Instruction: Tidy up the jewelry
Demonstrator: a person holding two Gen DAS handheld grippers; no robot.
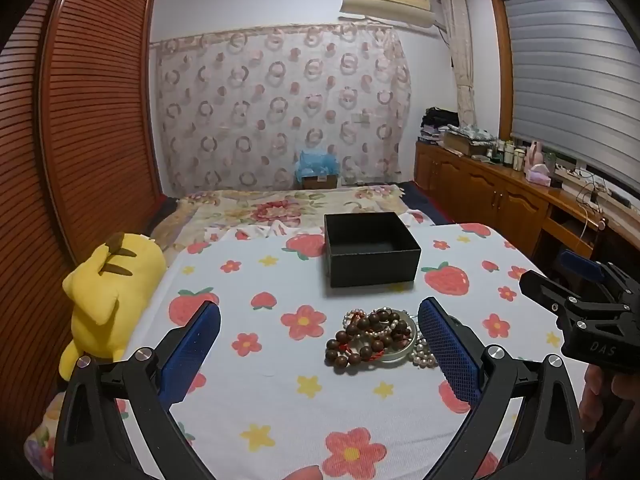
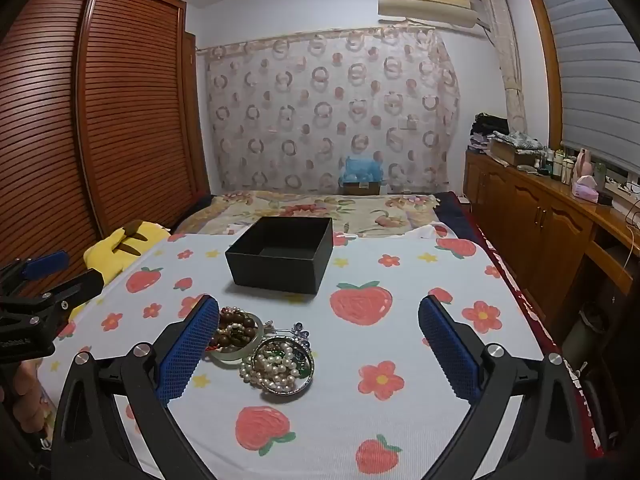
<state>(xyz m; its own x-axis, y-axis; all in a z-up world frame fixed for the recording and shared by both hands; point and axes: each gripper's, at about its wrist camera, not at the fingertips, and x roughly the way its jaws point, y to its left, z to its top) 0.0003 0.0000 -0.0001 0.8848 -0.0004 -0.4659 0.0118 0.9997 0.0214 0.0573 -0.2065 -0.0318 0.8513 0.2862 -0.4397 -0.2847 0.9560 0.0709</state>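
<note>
A yellow plush toy with brown stripes lies at the bed's left edge, against the brown slatted wooden wardrobe. On the white strawberry-and-flower bedsheet, the left tool hovers with its blue pads wide apart, gripping nothing. Just beyond it lies the jewelry heap: dark brown wooden bead bracelets, a pale green bangle and white pearl strands in a silver ring. Farther back stands an open black square box, apart from the heap. The right tool is likewise wide open, empty; bare sheet spreads rightward to the bed's edge beside wooden cabinets.
</note>
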